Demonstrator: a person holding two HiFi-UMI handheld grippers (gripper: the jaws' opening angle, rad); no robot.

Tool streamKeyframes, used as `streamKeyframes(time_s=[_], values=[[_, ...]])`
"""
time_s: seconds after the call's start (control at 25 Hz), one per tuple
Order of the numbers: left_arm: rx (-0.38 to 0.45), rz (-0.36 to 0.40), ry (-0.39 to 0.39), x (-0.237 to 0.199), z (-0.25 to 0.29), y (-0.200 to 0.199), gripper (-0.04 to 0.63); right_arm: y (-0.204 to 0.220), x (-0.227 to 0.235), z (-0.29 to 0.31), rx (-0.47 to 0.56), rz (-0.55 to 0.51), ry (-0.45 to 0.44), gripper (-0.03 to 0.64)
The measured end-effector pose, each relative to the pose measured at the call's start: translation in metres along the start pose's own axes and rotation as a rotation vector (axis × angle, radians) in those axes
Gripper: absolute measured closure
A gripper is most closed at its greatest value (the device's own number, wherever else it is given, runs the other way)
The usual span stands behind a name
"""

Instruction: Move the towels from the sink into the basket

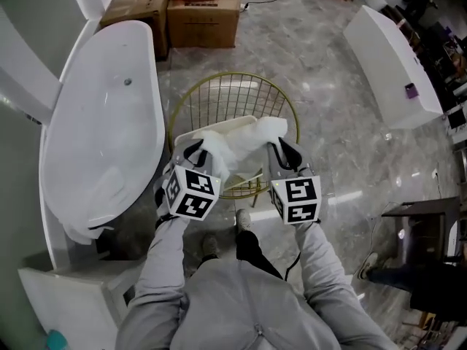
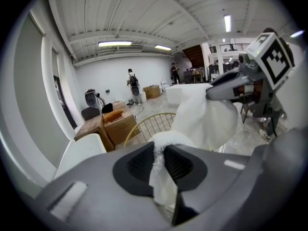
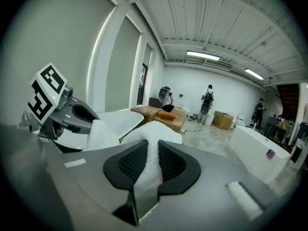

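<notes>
A white towel hangs stretched between my two grippers, over the near rim of the gold wire basket. My left gripper is shut on the towel's left end, pinched between its dark pads. On the other end my right gripper is shut. In the left gripper view the towel runs across to the right gripper. The left gripper shows at the left of the right gripper view. The long white sink tub lies to the left of the basket, with nothing visible inside it.
Cardboard boxes stand beyond the basket. A white bench sits at the far right and a white cabinet at the near left. A dark table is at the right. People stand far off.
</notes>
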State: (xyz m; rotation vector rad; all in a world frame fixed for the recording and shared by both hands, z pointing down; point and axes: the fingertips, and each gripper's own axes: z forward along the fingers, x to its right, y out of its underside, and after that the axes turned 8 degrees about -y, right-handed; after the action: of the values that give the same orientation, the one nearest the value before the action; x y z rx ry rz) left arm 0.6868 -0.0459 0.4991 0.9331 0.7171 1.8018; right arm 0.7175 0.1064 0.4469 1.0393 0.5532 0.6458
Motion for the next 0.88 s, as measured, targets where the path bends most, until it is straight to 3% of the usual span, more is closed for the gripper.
streamKeyframes(time_s=[0.48, 0.68, 0.88], values=[[-0.295, 0.003, -0.011, 0.033, 0.102, 0.091, 0.486, 0.118, 0.001, 0.106, -0.247, 0.014, -0.270, 0.555], [-0.366, -0.008, -0.057, 0.032, 0.118, 0.113, 0.486, 0.153, 0.002, 0.134, -0.309, 0.066, -0.297, 0.555], [-0.407, -0.011, -0.055, 0.029, 0.131, 0.133, 0.486, 0.190, 0.003, 0.157, -0.405, 0.109, -0.303, 0.555]])
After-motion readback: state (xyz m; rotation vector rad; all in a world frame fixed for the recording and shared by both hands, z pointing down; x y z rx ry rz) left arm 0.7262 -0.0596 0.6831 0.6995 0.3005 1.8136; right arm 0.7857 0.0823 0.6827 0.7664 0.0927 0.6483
